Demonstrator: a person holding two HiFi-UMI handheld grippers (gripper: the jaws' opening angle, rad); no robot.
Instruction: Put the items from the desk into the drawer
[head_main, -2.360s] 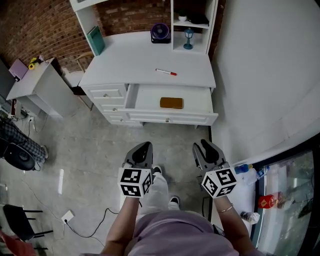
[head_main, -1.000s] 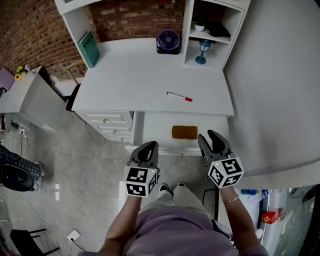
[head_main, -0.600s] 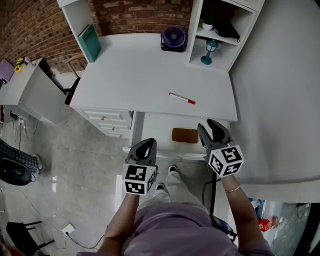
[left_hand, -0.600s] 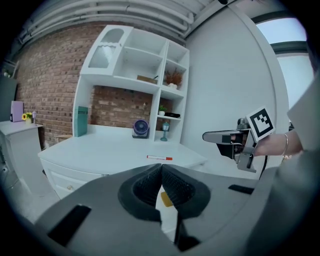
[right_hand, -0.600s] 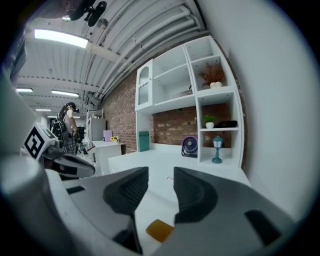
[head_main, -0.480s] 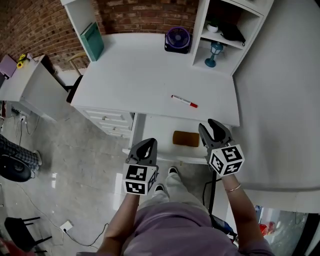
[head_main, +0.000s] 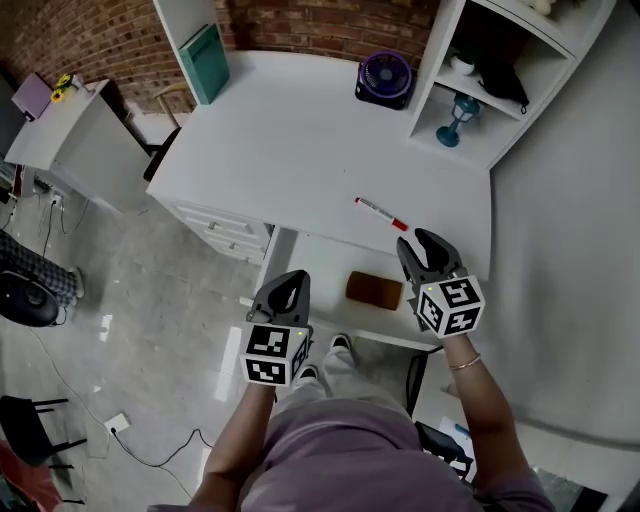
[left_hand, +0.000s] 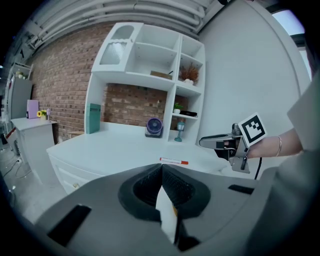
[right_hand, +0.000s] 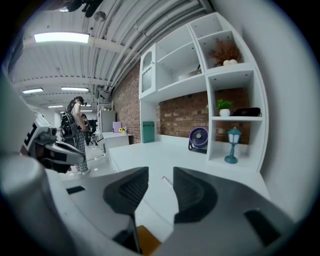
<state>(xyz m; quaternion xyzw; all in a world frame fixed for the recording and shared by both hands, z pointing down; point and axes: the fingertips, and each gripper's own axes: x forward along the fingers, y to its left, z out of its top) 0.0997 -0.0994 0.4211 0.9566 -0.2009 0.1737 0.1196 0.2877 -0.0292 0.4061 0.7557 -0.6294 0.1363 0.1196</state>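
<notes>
I count one pen (head_main: 382, 213) at the table's (head_main: 300, 140) front edge, one pad (head_main: 374, 290) in the drawer (head_main: 322, 262); right claw (head_main: 418, 240), apart, came nearer; left claw (head_main: 288, 277) together.

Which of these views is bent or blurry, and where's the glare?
Head view: sharp, evenly lit, the desk edges only mildly bowed. Left gripper view: strong fisheye with black corners, the left hand-held gripper soft up close. Right gripper view: same fisheye, shelves curved, a ceiling light blown out at top left.

The pen (head_main: 381, 213) lies on the desk (head_main: 300, 140), the block (head_main: 374, 290) in the drawer (head_main: 322, 266)
</notes>
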